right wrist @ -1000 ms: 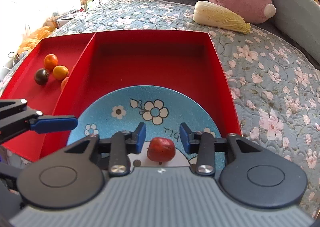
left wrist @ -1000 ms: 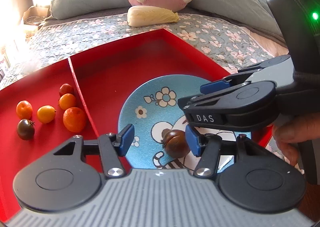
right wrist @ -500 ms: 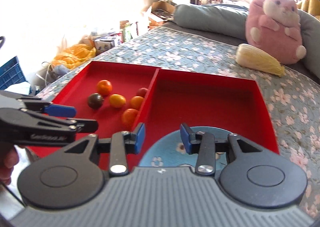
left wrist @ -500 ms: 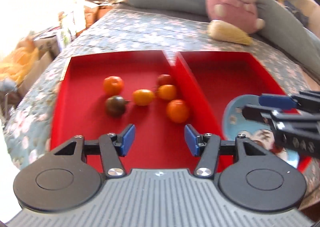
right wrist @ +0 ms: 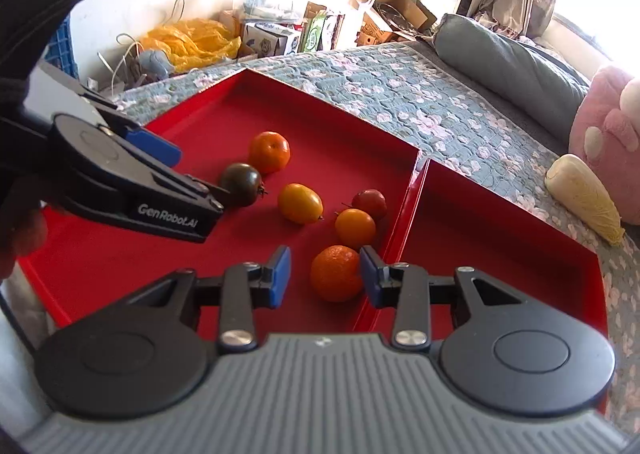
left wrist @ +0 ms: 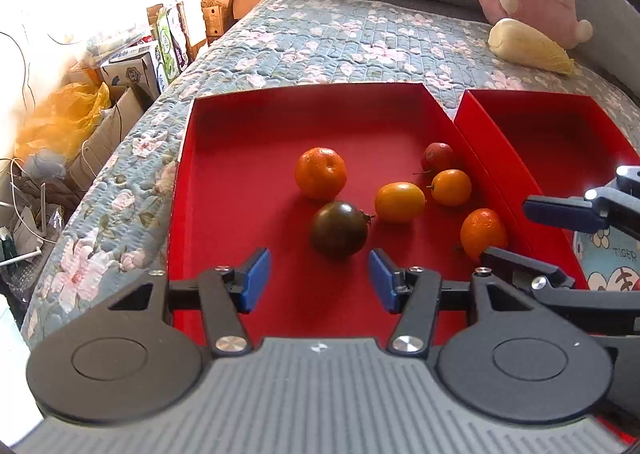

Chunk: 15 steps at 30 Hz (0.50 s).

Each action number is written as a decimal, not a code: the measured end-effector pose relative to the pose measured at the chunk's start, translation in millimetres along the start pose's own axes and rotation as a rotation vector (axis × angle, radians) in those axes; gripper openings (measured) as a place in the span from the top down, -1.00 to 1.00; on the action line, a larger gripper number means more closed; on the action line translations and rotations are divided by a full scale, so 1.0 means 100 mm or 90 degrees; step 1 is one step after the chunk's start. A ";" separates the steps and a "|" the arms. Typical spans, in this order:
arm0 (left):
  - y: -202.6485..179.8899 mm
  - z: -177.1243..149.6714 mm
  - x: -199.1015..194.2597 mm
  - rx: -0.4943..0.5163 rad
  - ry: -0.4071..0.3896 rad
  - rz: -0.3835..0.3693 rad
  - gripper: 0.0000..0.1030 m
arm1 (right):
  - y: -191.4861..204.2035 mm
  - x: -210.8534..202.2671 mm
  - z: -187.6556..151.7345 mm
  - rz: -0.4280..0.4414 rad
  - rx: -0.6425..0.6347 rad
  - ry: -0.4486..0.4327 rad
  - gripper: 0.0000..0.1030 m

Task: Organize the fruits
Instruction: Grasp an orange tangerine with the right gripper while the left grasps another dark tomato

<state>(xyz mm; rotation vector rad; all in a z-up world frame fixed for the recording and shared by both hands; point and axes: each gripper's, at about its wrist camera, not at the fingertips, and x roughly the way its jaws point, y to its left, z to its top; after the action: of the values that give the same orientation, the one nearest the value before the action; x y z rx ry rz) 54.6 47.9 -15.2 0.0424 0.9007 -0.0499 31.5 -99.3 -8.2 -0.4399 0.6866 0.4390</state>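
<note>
Left hand-held gripper (left wrist: 318,280) part-open, empty, aimed at dark tomato (left wrist: 339,229) mid left red tray (left wrist: 224,157). Right hand-held gripper (right wrist: 323,276) narrower, empty, framed near mandarin (right wrist: 336,273) by divider edge. Best: descend straight, centre fruit, close gently, avoid bruising, avoid neighbouring yellow tomato (left wrist: 399,201).

you can read "genrobot.ai" in pale letters on the side of your left gripper (right wrist: 224,199). the blue plate (left wrist: 612,258) at the right edge carries the word "tiger". the carton prints past the bed are too small to read.
</note>
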 end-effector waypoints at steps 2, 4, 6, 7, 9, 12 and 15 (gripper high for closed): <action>-0.01 0.02 0.11 0.004 0.012 0.006 -0.18 | 0.06 0.10 0.02 -0.023 -0.033 0.016 0.21; -0.01 0.05 0.17 0.007 0.014 0.001 -0.19 | 0.11 0.20 0.02 -0.046 -0.066 0.037 0.21; -0.03 0.07 0.22 0.021 0.014 0.004 -0.19 | 0.16 0.28 0.00 -0.060 -0.085 0.057 0.22; -0.03 0.09 0.25 0.026 0.015 -0.003 -0.20 | 0.18 0.33 -0.01 -0.062 -0.096 0.065 0.22; -0.04 0.13 0.31 0.031 0.015 -0.012 -0.20 | 0.23 0.37 -0.03 -0.068 -0.118 0.068 0.21; -0.07 0.14 0.35 0.038 0.017 -0.017 -0.19 | 0.31 0.42 -0.05 -0.087 -0.161 0.076 0.19; -0.11 0.12 0.41 0.052 0.028 -0.026 -0.19 | 0.32 0.44 -0.07 -0.090 -0.164 0.072 0.20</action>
<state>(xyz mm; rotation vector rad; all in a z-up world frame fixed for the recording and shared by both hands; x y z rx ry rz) 88.9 34.8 -40.0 0.1020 0.9438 -0.1241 42.0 -66.4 -50.1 -0.7574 0.7063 0.3715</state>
